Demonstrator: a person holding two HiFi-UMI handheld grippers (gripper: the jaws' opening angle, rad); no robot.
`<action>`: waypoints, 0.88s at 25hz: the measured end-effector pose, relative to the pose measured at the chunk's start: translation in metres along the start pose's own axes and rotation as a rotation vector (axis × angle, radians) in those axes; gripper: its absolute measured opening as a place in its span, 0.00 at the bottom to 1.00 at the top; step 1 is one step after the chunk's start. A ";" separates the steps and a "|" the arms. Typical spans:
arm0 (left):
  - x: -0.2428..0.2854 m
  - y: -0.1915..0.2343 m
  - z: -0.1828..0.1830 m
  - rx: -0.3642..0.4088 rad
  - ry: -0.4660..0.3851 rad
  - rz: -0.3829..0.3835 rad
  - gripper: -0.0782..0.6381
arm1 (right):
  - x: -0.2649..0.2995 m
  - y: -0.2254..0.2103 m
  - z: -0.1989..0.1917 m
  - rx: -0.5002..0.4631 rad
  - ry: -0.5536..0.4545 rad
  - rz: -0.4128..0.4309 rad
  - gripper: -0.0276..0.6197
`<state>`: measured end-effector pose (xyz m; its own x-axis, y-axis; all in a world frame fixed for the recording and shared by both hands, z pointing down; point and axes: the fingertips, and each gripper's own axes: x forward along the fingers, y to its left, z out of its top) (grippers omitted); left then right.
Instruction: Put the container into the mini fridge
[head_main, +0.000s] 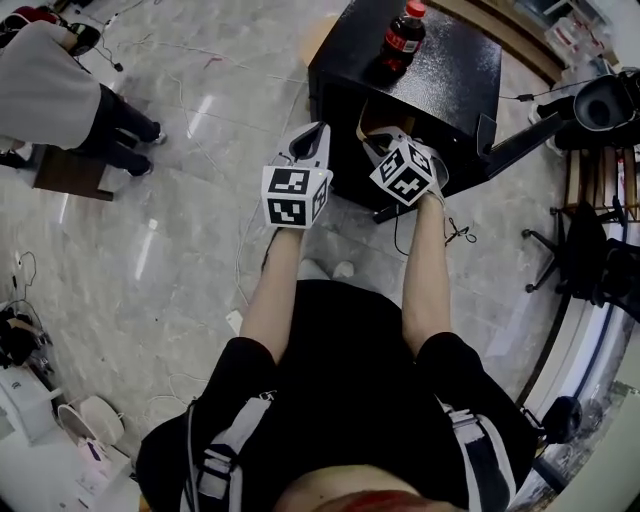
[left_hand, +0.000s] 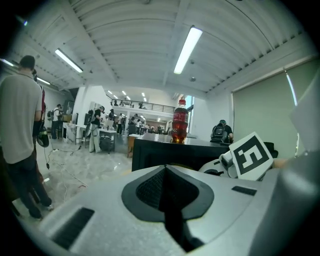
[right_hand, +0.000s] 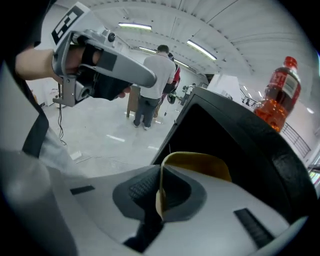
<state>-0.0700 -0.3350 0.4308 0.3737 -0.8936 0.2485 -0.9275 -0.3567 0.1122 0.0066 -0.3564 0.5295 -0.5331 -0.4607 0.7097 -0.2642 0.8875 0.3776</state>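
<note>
1. Two grippers hang just in front of the mini fridge (head_main: 450, 85) (black box, soda bottle (head_main: 403, 38) on top).
2. At the fridge's dark open front, the right gripper (right_hand: 159, 192) is clamped on the rim of the tan container (right_hand: 200, 162).
3. Just left of that opening, the left gripper (left_hand: 166, 175) has its jaws pressed together on nothing.
</note>
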 end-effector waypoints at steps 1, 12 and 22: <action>0.002 0.001 0.002 0.004 -0.001 -0.002 0.12 | 0.005 -0.005 -0.001 -0.009 0.007 -0.005 0.07; 0.012 0.011 0.015 0.026 -0.001 -0.003 0.12 | 0.012 -0.041 0.003 0.061 -0.028 -0.175 0.15; 0.011 0.004 0.021 -0.019 -0.045 -0.032 0.12 | -0.061 -0.041 0.052 0.468 -0.486 -0.292 0.08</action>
<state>-0.0696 -0.3514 0.4135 0.4020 -0.8932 0.2015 -0.9145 -0.3805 0.1376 0.0080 -0.3641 0.4393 -0.6562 -0.7175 0.2339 -0.7075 0.6927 0.1399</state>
